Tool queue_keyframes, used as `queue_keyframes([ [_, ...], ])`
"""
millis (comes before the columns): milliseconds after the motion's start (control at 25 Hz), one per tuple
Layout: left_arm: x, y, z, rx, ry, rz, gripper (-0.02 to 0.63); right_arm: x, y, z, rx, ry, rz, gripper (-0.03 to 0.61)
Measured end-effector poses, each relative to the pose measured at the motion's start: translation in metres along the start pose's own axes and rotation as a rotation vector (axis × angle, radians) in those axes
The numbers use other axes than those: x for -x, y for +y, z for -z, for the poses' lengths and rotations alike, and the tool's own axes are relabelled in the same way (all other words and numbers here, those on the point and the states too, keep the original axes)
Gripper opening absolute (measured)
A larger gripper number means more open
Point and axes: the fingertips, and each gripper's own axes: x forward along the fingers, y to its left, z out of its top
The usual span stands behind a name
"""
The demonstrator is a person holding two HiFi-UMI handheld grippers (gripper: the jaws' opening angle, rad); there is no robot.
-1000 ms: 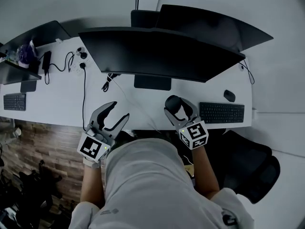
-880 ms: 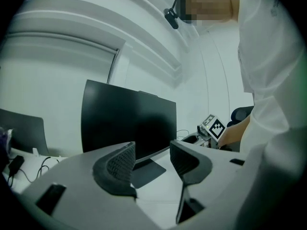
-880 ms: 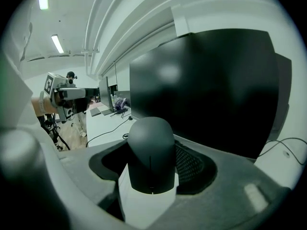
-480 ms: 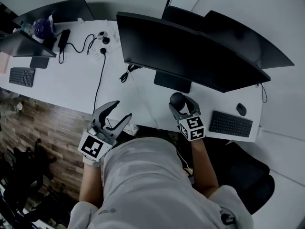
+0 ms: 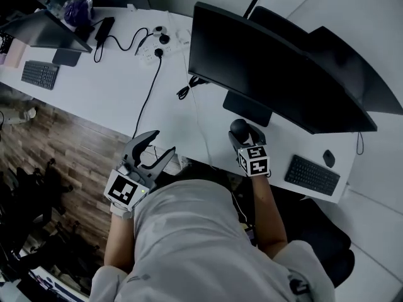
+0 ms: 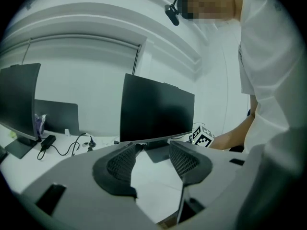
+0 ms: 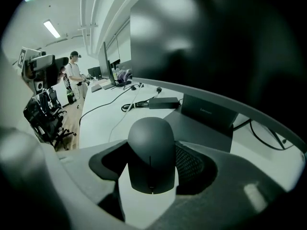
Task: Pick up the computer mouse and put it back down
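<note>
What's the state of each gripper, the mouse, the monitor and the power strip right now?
right gripper: shut on the mouse.
left gripper: open, nothing between the jaws.
mouse: clamped between the right gripper's jaws; can't tell whether it's lifted.
monitor: screen dark.
power strip: black plugs seated in it.
</note>
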Motion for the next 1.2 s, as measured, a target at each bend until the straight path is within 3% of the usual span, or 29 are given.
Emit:
queue_keyframes([
  [80,0.006,0.005,0.013,0.019,0.048,-0.022,0.204,-0.011,0.001,0.005,-0.001,0.020,-0.003,0.288],
  [240,0.013,0.012,0.016,0.034,0.029,-0.046,0.204,-0.028,0.006,0.011,-0.005,0.050,-0.011,0.287],
  [800,0.036,0.024,0.044,0.098,0.088,-0.133,0.204,-0.067,0.023,0.026,0.044,0.111,-0.024,0.288],
  [1200,0.042,0.026,0.049,0.109,0.098,-0.166,0.204,-0.075,0.027,0.026,0.135,0.131,-0.006,0.288],
])
